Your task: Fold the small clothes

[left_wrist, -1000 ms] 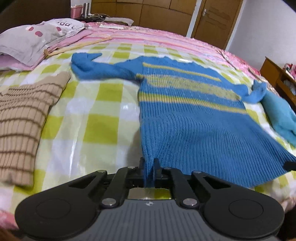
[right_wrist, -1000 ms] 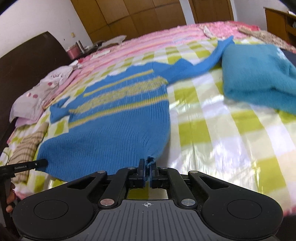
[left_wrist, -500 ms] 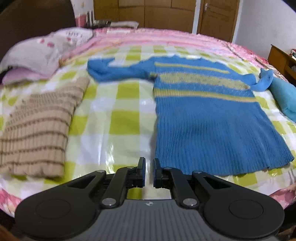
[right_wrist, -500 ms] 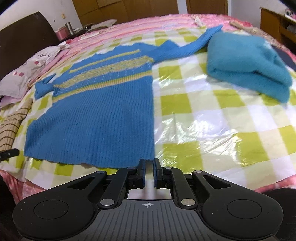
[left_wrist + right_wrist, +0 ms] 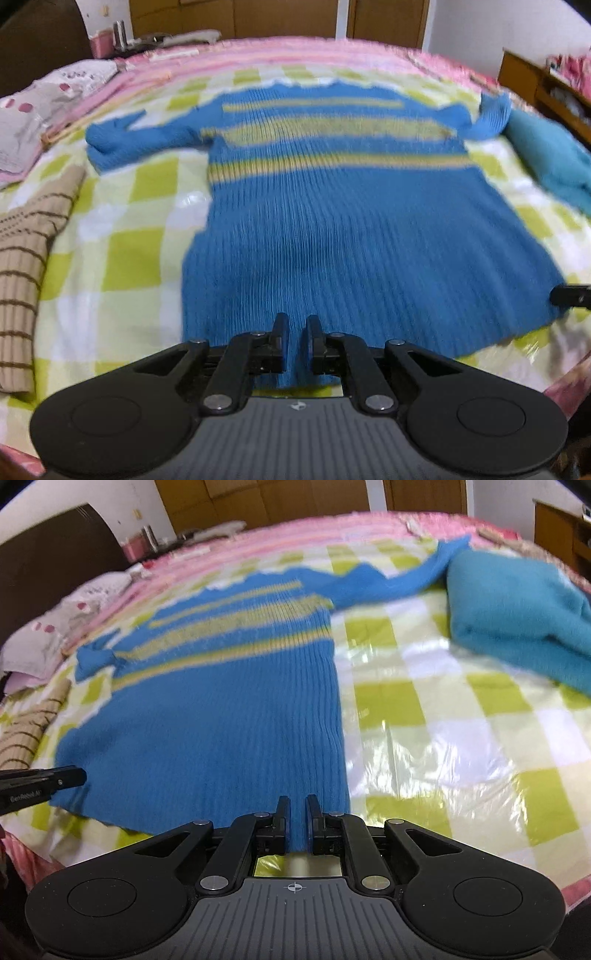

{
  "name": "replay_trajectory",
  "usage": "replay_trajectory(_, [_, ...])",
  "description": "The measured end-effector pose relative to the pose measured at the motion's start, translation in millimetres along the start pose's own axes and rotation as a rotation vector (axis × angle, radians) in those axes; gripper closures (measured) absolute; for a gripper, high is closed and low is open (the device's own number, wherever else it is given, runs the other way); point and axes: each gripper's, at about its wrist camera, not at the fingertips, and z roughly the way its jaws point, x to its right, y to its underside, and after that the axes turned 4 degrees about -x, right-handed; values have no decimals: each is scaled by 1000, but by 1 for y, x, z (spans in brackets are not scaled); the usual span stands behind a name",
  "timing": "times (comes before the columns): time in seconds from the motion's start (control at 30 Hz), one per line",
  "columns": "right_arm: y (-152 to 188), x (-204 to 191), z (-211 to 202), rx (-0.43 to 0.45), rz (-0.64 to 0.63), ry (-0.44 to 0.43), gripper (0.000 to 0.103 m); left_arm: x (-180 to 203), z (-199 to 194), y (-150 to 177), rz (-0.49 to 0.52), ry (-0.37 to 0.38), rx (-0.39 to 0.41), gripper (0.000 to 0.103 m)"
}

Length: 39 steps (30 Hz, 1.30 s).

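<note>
A blue knit sweater with yellow stripes (image 5: 332, 221) lies flat on the checked bed cover, sleeves spread to both sides; it also shows in the right wrist view (image 5: 229, 701). My left gripper (image 5: 296, 328) is slightly open and empty, above the sweater's bottom hem near its left part. My right gripper (image 5: 295, 808) is slightly open and empty, above the hem near the sweater's right corner. The right gripper's tip shows at the left view's right edge (image 5: 570, 295). The left gripper's tip shows at the right view's left edge (image 5: 44, 779).
A folded beige striped garment (image 5: 26, 273) lies left of the sweater. A folded teal garment (image 5: 517, 605) lies to its right. Pillows (image 5: 33, 110) sit at the far left. A wooden cabinet (image 5: 546, 88) stands at the right. The bed's front edge is just below the grippers.
Both grippers let go of the sweater's hem corners and opened slightly. The sweater now lies flat. Both grippers have shifted inward over the hem.
</note>
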Motion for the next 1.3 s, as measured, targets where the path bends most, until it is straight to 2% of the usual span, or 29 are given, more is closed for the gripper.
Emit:
replay_trajectory(0.2, [6,7,4,-21,17,-8,92,7,-4,0,15,-10,-9,87])
replay_trajectory(0.53, [-8,0,2,21,-16,-30,88,29,-4,-29,53,-21,39,81])
replay_trajectory(0.67, [-9,0,7,15,-16,-24,85,37,5,-35,65,-18,22,75])
replay_trajectory(0.87, [-8,2,14,-9,-21,-13,84,45,13,-35,95,-32,-1,75])
replay_trajectory(1.3, [-34,-11,2,63,-64,-5,84,53,11,-50,107,-23,34,68])
